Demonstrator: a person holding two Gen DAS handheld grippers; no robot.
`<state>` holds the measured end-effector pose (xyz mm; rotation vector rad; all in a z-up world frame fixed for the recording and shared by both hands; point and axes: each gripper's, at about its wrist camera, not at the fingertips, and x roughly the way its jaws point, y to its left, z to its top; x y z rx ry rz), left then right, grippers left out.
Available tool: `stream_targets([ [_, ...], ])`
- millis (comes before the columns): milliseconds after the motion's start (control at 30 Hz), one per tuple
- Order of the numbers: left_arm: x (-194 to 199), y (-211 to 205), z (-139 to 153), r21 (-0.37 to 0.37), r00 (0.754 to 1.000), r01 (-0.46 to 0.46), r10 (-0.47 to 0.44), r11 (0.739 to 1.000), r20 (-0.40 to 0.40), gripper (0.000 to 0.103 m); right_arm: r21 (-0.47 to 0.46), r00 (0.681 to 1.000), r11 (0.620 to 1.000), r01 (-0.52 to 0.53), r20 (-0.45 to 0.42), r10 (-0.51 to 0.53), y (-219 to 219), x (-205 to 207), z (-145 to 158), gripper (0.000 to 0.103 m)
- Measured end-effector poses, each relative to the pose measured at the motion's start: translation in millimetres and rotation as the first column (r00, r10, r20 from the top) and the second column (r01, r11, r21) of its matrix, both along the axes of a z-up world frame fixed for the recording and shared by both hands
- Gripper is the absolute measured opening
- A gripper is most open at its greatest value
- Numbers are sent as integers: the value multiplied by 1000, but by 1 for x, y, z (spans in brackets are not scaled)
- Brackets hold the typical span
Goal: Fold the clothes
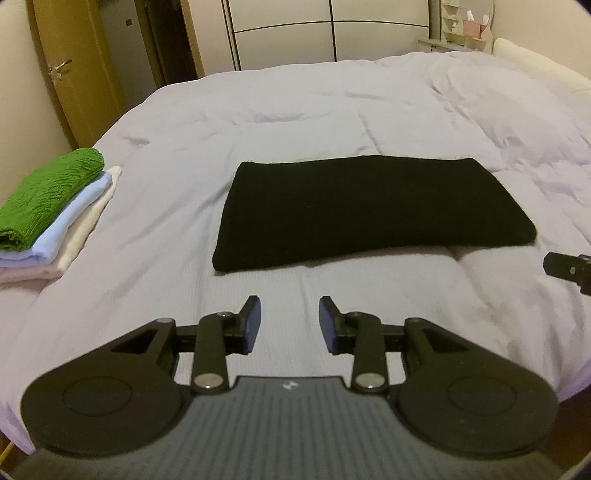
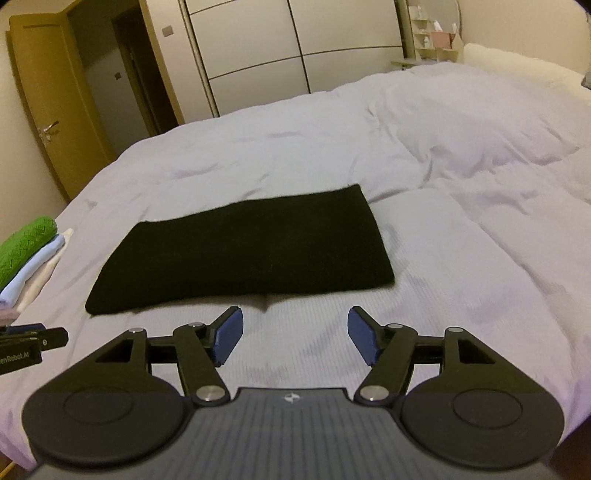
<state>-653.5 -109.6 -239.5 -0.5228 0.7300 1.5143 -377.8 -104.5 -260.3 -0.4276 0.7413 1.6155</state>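
A black garment (image 1: pixel 369 210) lies folded into a flat rectangle on the pale lilac duvet (image 1: pixel 295 110); it also shows in the right wrist view (image 2: pixel 243 251). My left gripper (image 1: pixel 290 325) is open and empty, held just short of the garment's near edge. My right gripper (image 2: pixel 295 334) is open and empty, near the garment's near right corner. A tip of the right gripper shows at the right edge of the left wrist view (image 1: pixel 569 267). Part of the left gripper shows at the left edge of the right wrist view (image 2: pixel 33 345).
A stack of folded clothes, green (image 1: pixel 48 199) on light blue (image 1: pixel 74 221) on white, sits at the bed's left edge, also in the right wrist view (image 2: pixel 26 247). A wooden door (image 1: pixel 74 66), a white wardrobe (image 1: pixel 332 29) and a shelf (image 1: pixel 465 26) stand beyond the bed.
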Motion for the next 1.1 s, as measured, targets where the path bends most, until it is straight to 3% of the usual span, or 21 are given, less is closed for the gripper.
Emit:
stream_targets([
  [300,2,-22,-3,3,1000,14,-15,1000,22,33,-15,1000,1000,12,-1,-12,-25,6,-2,67],
  [567,-5,-10,-12,4,998,28,-28,1000,65,33,-23,1000,1000,18,0,-18,-18,7,-7,70],
  [633,-7,-3,-16,1,997,33,-33,999,73,33,-32,999,999,23,-25,-24,-12,9,-12,71],
  [700,-9,4,-20,-1,996,42,-42,999,83,33,-39,992,999,37,-120,-42,-6,17,-20,70],
  [767,-10,13,-26,-4,995,51,-50,999,85,33,-62,957,996,64,-278,-79,1,30,-30,70],
  [900,-15,33,-34,-19,995,52,-50,998,90,33,-142,842,982,121,-509,-178,17,54,-54,70],
  [1033,-19,49,-40,-16,995,56,-55,998,86,33,-214,740,964,156,-621,-257,34,66,-73,70],
  [1100,-20,58,-43,-12,995,59,-58,998,87,33,-236,704,957,168,-651,-284,40,68,-81,70],
])
